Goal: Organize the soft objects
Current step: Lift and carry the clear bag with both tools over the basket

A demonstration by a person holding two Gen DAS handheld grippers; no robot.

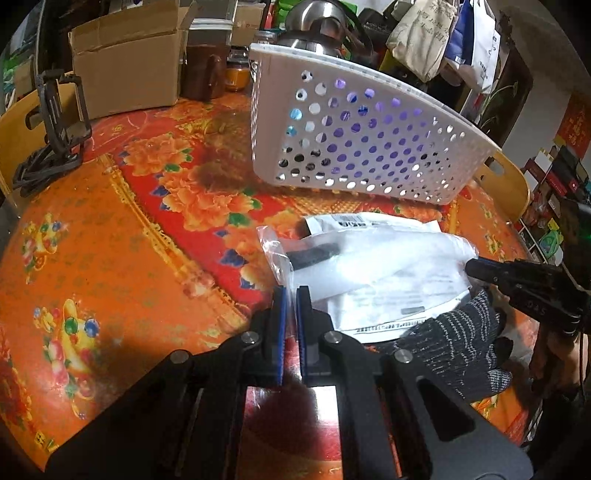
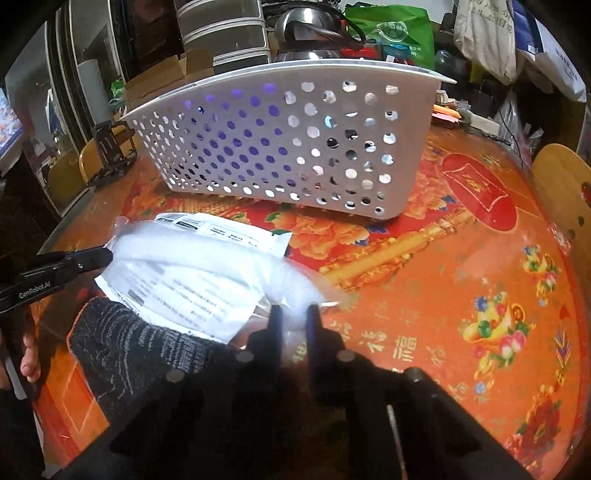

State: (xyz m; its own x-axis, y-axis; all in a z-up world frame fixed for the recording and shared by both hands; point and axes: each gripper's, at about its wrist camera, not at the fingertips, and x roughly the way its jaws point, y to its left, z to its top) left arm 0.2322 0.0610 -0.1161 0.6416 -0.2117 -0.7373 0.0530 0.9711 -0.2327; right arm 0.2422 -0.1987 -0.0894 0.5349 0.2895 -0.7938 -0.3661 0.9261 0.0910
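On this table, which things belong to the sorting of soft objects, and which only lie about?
For the job:
- clear plastic bag
- dark knitted cloth
- white perforated basket

Lying about:
- cardboard box
- steel kettle
- black metal stand
- green bag

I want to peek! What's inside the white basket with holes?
Through the white basket's holes something purple shows on one side. What it is stays hidden; the wall covers the rest.

Print on the plastic bag (image 2: 207, 273) is too blurred to read. The knitted cloth (image 2: 136, 343) runs under the right hand-held gripper (image 2: 293, 314) at six o'clock. Basket (image 1: 354, 136) contents show only as purple glimpses through holes.
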